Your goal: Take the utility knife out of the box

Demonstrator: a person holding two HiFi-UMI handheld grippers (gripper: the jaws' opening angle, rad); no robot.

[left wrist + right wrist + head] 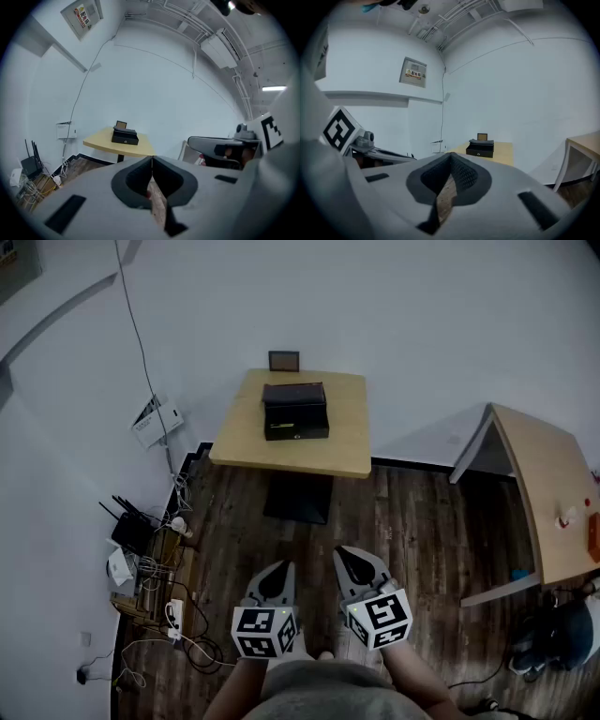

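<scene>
A black box (295, 412) sits on a small wooden table (347, 451) across the room, far ahead of both grippers. The same box shows small in the left gripper view (124, 136) and in the right gripper view (480, 149). No utility knife can be seen. My left gripper (284, 568) and right gripper (344, 553) hang side by side over the wooden floor, close to my body, pointing at the table. In the left gripper view the left gripper (152, 160) has its jaws together and empty; the right gripper (451, 155) is likewise shut on nothing.
A small picture frame (283, 361) stands behind the box. A second wooden table (544, 493) is at the right, with a dark bag (562, 634) below it. A router, power strip and cables (141, 549) clutter the floor at the left wall.
</scene>
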